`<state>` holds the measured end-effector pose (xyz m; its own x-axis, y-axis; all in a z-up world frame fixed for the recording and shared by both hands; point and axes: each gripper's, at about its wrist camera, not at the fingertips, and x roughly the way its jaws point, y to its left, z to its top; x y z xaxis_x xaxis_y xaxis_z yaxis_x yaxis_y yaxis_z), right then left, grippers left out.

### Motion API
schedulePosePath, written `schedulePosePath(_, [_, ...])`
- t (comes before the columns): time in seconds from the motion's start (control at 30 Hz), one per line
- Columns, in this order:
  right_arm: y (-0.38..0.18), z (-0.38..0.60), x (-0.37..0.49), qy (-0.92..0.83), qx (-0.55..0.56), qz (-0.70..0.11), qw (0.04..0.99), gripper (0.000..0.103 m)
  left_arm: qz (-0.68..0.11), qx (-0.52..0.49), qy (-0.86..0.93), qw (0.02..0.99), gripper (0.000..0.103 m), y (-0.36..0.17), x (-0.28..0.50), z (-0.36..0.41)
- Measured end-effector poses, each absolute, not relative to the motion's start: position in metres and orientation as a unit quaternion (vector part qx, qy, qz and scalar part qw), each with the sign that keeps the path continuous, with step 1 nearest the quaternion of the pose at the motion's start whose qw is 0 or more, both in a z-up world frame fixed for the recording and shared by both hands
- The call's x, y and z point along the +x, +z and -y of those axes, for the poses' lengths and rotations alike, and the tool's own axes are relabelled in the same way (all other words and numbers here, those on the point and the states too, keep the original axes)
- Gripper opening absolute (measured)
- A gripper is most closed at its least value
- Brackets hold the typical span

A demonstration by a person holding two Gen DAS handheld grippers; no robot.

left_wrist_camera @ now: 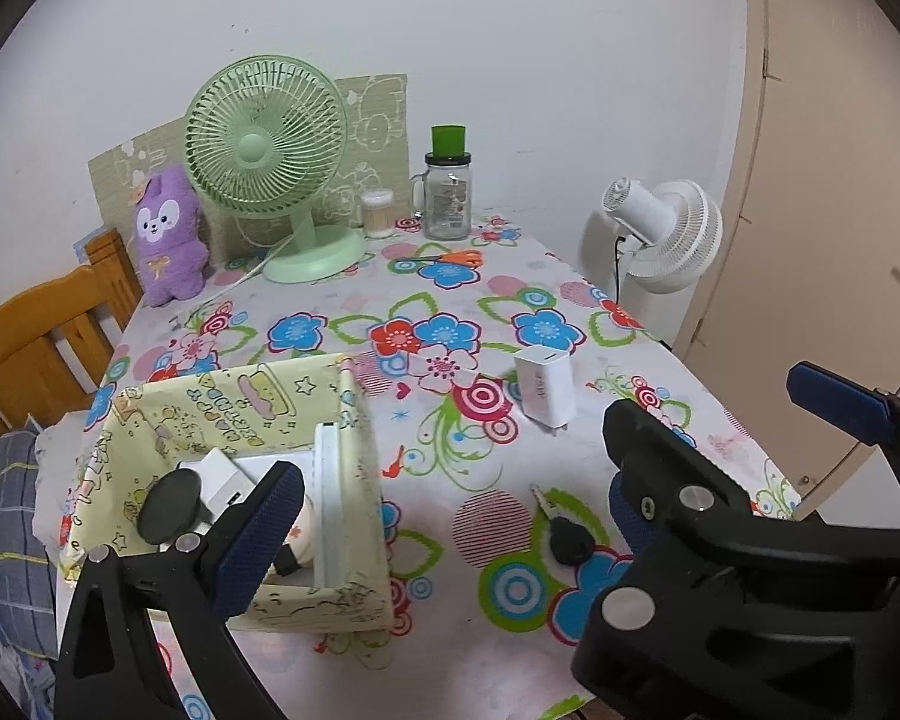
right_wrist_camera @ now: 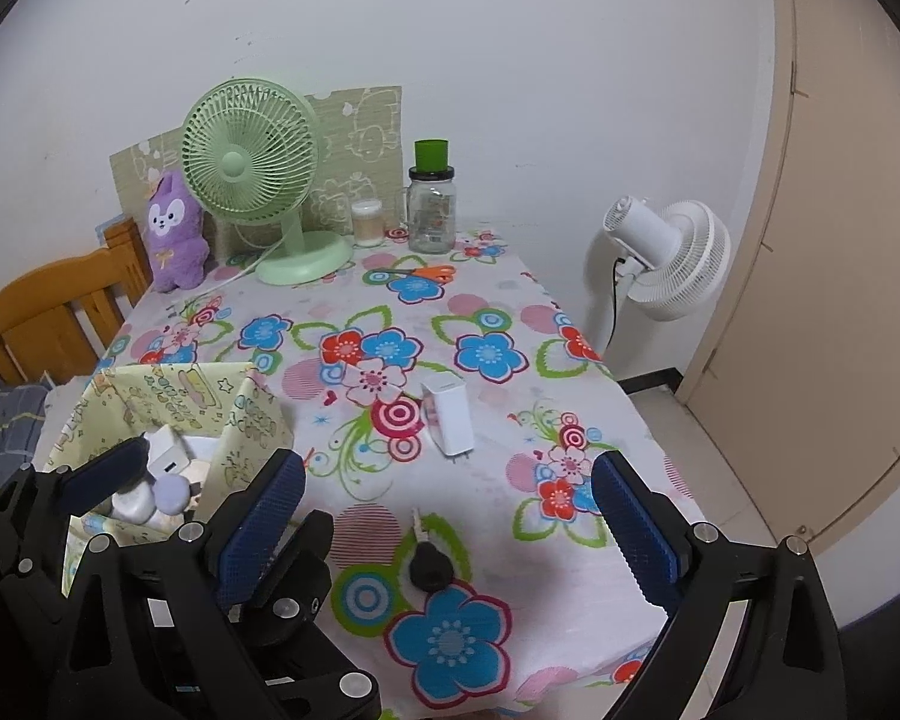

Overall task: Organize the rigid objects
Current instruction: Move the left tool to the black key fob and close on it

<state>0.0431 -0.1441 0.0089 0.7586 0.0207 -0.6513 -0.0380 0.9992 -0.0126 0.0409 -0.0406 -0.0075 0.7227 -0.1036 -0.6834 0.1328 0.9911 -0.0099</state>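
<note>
At the bottom of the right wrist view, the right claw [right_wrist_camera: 444,516] hangs with its blue-padded fingers spread wide and released, nothing between them, low over the near edge of the floral-clothed counter [right_wrist_camera: 498,480]. Between those fingers lies the black-headed key [right_wrist_camera: 429,564], flat on the cloth with its metal blade pointing away. In the lower left of that view sits the left claw [right_wrist_camera: 204,468], also released; one of its fingers reaches over the near rim of the pale yellow printed fabric box [right_wrist_camera: 252,420].

In the left wrist view the left claw [left_wrist_camera: 450,504] straddles the box's right wall [left_wrist_camera: 360,450]. The box holds a white plug adapter [left_wrist_camera: 222,474], a dark round disc [left_wrist_camera: 171,507] and a white flat slab [left_wrist_camera: 330,504] standing against the wall. The right claw [left_wrist_camera: 768,444] crowds the lower right of this frame.

Past the key, mid-frame, the white rectangular charger block [right_wrist_camera: 448,417] lies apart from everything on open cloth. The counter's right edge drops to tiled floor in the right of the frame.

Toward the upper part, orange-handled scissors [right_wrist_camera: 429,272] lie flat. Behind them stand a green desk fan [right_wrist_camera: 252,180], a purple plush rabbit [right_wrist_camera: 174,234], a small jar [right_wrist_camera: 367,222] and a glass jar with green cap [right_wrist_camera: 431,204] near the wall. A white floor fan [right_wrist_camera: 672,258] stands off the counter, right.
</note>
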Motion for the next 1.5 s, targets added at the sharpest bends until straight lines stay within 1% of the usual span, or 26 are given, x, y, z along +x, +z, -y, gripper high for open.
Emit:
schedulePosePath(0.33, [-0.001,0.166,0.049,0.028,-0.008,-0.348,0.937,0.098,-0.356,0.012,-0.061,0.932,0.103,-0.016,0.043,0.057])
schedulePosePath(0.63, [-0.014,0.19,0.049,0.033,-0.02,-0.328,0.944,0.097,-0.355,0.018,-0.07,0.932,0.102,-0.028,0.043,0.079])
schedulePosePath(0.87, [-0.032,0.205,0.056,0.041,-0.016,-0.336,0.941,0.085,-0.357,0.016,-0.072,0.931,0.102,-0.045,0.045,0.087])
schedulePosePath(1.23, [-0.072,0.214,0.07,0.036,-0.023,-0.359,0.932,0.084,-0.388,0.019,-0.07,0.919,0.101,-0.088,0.059,0.097])
schedulePosePath(1.37, [-0.086,0.216,0.076,0.036,-0.021,-0.374,0.926,0.081,-0.402,0.021,-0.07,0.913,0.097,-0.1,0.065,0.099])
schedulePosePath(1.5, [-0.097,0.216,0.081,0.037,-0.02,-0.388,0.921,0.08,-0.413,0.023,-0.071,0.908,0.092,-0.11,0.07,0.102])
